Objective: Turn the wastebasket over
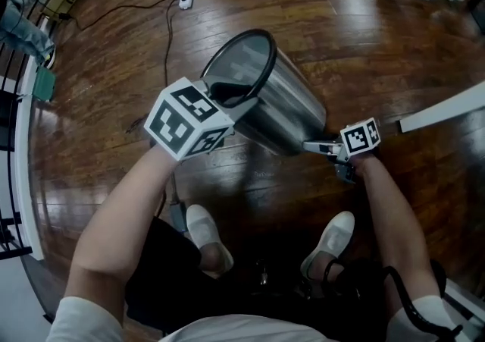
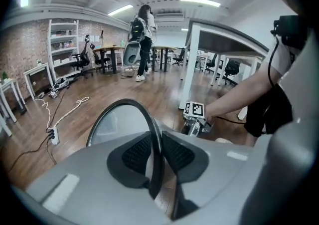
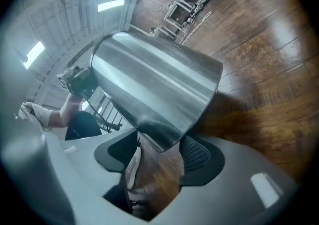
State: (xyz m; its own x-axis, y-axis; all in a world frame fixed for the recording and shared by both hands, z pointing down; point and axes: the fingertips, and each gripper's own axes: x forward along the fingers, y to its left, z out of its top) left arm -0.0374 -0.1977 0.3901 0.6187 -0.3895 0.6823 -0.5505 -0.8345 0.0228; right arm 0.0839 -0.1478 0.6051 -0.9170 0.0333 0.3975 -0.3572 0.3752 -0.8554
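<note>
The steel wastebasket hangs tilted between your two hands, over the wooden floor and just beyond your shoes. Its open mouth faces left and away from you, and its base points right and toward you.

Your left gripper is clenched on the black rim at the near side of the mouth. In the left gripper view the rim runs straight down between the two ribbed pads, and both pads press on it.

Your right gripper sits at the basket's lower right, by the base. Its jaws are spread wide and released. The edge of the base dips in between them, and bare floor shows through the gap. The pads aren't gripping the metal.
</note>
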